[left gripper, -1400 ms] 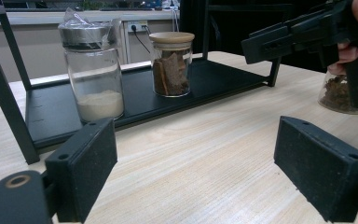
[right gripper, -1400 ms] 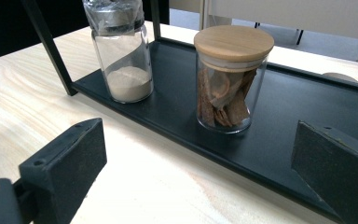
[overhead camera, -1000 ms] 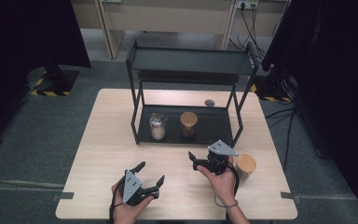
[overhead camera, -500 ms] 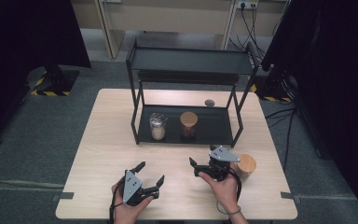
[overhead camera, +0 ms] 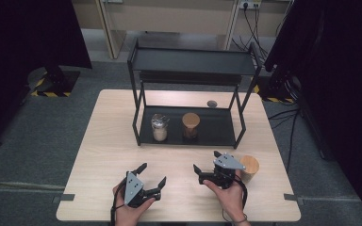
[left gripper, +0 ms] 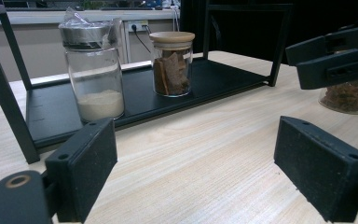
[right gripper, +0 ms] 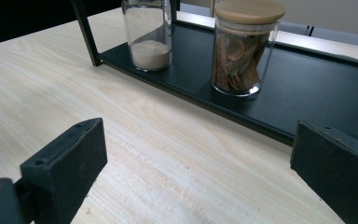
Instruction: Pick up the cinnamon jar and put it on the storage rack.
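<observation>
A black two-tier rack [overhead camera: 192, 61] stands at the back of the wooden table [overhead camera: 108, 136]. On its lower shelf [left gripper: 205, 81] sit a glass jar of white powder [overhead camera: 159, 127] [left gripper: 95, 70] [right gripper: 149, 35] and a wooden-lidded jar of brown pieces [overhead camera: 190, 125] [left gripper: 171, 63] [right gripper: 243, 49]. A third wooden-lidded jar [overhead camera: 249, 168] [left gripper: 347, 95] stands on the table just right of my right gripper [overhead camera: 206, 161] [right gripper: 200, 172], which is open and empty. My left gripper [overhead camera: 153, 174] [left gripper: 203, 163] is open and empty near the front edge, facing the rack.
A small dark round object [overhead camera: 211, 103] lies on the table behind the rack. The rack's upright posts [left gripper: 9, 93] frame the lower shelf. Bare tabletop stretches between the grippers and the rack. Grey floor and dark curtains surround the table.
The right gripper has drawn back slightly toward the front edge, staying open beside the third jar. The left gripper has not moved.
</observation>
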A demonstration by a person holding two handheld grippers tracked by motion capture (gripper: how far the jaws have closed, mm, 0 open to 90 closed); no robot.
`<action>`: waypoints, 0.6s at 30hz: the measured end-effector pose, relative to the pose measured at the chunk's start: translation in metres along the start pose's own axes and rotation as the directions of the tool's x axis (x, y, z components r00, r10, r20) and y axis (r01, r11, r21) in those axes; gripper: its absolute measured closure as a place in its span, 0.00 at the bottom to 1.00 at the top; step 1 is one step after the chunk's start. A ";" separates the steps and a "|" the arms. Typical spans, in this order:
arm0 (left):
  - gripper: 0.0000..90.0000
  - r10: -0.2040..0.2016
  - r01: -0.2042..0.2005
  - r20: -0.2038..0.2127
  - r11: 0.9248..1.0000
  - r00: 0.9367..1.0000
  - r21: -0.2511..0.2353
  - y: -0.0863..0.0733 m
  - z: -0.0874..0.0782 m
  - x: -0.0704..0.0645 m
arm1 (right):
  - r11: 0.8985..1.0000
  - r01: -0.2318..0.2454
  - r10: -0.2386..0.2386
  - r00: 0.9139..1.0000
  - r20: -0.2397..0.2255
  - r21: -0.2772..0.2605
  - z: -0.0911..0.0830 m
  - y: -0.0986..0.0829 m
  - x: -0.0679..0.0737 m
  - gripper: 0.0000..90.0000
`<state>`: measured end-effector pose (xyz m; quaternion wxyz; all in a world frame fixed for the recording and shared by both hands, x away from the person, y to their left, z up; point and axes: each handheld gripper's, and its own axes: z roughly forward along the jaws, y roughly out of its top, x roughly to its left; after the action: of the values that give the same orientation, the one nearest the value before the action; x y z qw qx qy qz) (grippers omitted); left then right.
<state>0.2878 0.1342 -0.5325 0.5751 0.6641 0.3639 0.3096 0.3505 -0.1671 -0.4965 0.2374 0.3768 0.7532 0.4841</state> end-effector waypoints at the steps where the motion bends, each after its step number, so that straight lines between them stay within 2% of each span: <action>1: 0.14 0.000 0.000 0.000 1.000 1.000 0.000 0.000 0.000 0.000 | 1.000 0.000 0.000 1.000 0.000 0.000 0.000 0.000 0.000 0.05; 18: 0.14 0.000 0.000 -0.001 1.000 1.000 0.000 0.000 0.000 0.000 | 1.000 0.000 0.000 1.000 -0.021 0.008 -0.020 -0.019 0.004 0.05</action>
<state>0.2878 0.1341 -0.5325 0.5750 0.6638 0.3643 0.3099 0.3277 -0.1794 -0.5053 0.2278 0.3724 0.7577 0.4850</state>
